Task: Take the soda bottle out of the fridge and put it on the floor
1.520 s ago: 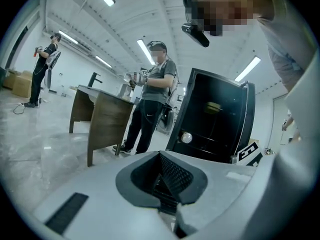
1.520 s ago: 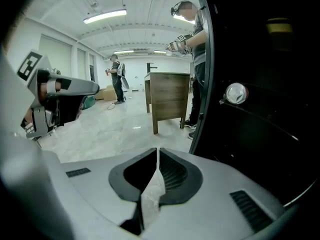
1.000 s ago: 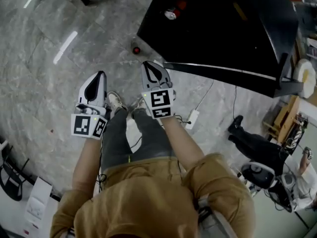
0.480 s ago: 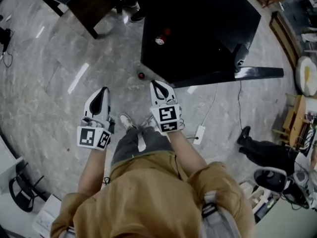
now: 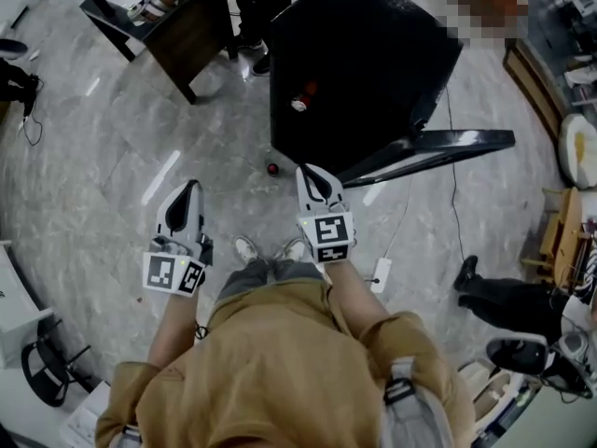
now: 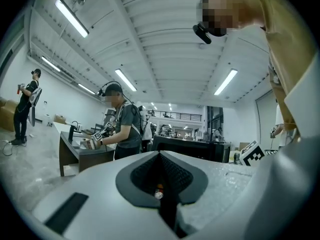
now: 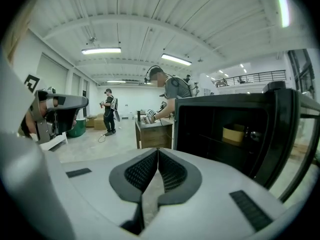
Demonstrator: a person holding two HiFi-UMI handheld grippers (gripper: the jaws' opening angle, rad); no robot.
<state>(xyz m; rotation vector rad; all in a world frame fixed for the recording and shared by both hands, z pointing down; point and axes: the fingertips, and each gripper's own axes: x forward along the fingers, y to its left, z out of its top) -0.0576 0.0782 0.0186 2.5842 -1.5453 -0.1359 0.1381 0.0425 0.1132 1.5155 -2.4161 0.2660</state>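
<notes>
The soda bottle [image 5: 272, 168] shows from above as a small red-capped thing on the grey floor, by the near left corner of the black fridge [image 5: 364, 54]. The fridge door [image 5: 438, 146] stands open to the right. My right gripper [image 5: 315, 177] is shut and empty, just right of the bottle and apart from it. My left gripper [image 5: 189, 192] is shut and empty too, farther left over bare floor. In the right gripper view the open fridge [image 7: 235, 134] shows dark shelves and a yellow box [image 7: 234, 133].
A small red and silver thing [image 5: 299, 102] lies on the fridge top. A dark desk [image 5: 182, 26] with another person at it stands at the back left. A white power strip [image 5: 381, 274] and its cable lie on the floor to the right. A chair [image 5: 47, 371] is at the near left.
The head view has risen and drawn back, so the fridge and the bottle look smaller and farther. Both grippers stay shut and empty. The bottle has stayed by the fridge corner.
</notes>
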